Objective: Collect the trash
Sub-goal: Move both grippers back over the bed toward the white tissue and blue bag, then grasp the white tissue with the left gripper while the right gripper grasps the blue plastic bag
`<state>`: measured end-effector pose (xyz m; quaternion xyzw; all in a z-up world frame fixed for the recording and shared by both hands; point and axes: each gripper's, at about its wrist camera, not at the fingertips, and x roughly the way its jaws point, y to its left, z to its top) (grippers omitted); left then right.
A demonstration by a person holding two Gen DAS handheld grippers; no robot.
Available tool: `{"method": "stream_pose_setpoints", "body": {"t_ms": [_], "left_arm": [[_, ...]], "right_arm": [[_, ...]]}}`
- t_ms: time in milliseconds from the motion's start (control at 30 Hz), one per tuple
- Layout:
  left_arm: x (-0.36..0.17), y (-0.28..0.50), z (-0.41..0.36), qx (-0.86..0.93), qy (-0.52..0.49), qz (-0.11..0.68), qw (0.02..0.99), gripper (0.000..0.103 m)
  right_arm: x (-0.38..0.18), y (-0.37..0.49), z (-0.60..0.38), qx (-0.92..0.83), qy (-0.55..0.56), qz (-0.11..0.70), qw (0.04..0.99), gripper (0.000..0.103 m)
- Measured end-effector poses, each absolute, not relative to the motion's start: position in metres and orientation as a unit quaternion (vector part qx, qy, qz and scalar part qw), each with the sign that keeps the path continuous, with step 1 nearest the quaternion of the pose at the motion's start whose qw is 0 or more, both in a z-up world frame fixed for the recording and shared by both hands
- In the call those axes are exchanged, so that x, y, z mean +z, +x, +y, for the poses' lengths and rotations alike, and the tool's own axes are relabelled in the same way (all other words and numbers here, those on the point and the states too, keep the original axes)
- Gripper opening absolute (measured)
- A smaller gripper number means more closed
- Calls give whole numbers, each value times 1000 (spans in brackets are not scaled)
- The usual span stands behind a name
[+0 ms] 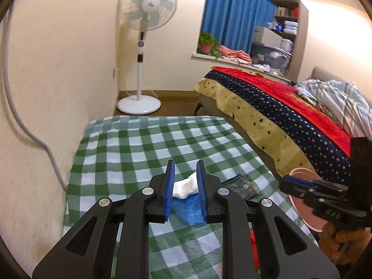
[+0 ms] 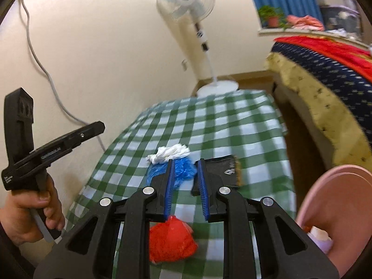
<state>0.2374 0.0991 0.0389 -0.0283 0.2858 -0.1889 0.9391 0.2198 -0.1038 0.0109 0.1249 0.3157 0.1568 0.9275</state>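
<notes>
both claws (image 1: 185,166) (image 2: 186,165) narrow and empty; pink bin (image 2: 334,209) cut off, black packet (image 2: 229,169) blurred.

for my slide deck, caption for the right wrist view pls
Right gripper, nothing between its fingers, over red bag, blue bag and white tissue on checked tablecloth.

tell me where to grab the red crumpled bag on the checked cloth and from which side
Take the red crumpled bag across its bunched upper mound, coming down from above and from the near edge of the checked tablecloth. It lies as a loose, puffy heap with no handle showing, so the raised folds are probably the easiest pinch. The right claw is nearest; nothing sits between its pads.
</notes>
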Motion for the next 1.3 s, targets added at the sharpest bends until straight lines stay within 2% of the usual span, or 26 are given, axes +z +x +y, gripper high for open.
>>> {"method": "stream_pose_setpoints", "body": {"t_ms": [133, 233, 400, 700, 800, 967, 1100, 1200, 1300], "left_arm": [[26, 249, 105, -190, -32, 293, 936, 19], [18, 256, 106, -191, -42, 301, 934, 19], [14, 263, 109, -193, -56, 300, 933, 19], [-10, 276, 88, -226, -49, 324, 917, 19], [-18, 280, 77, -237, -44, 333, 912, 19], [-36, 290, 63, -243, -25, 359, 901, 20], [-47, 296, 58, -245, -17, 375, 894, 20], [-51, 298, 55, -243, -9, 380, 892, 20], [-54, 299, 53, -248, -10, 385, 889, 20]], "right_arm": [[-8, 251, -91, 171, 123, 347, 914, 23], [-23, 269, -83, 181, 123, 373, 901, 28], [-43, 290, -75, 191, 124, 407, 884, 46], [-58, 303, -67, 207, 108, 437, 869, 48], [-61, 303, -63, 214, 96, 442, 866, 38], [-64, 302, -61, 214, 91, 446, 864, 30], [-66, 303, -63, 213, 91, 448, 863, 12], [-66, 303, -63, 216, 89, 449, 862, 4], [-65, 301, -62, 215, 86, 445, 865, 2]]}}
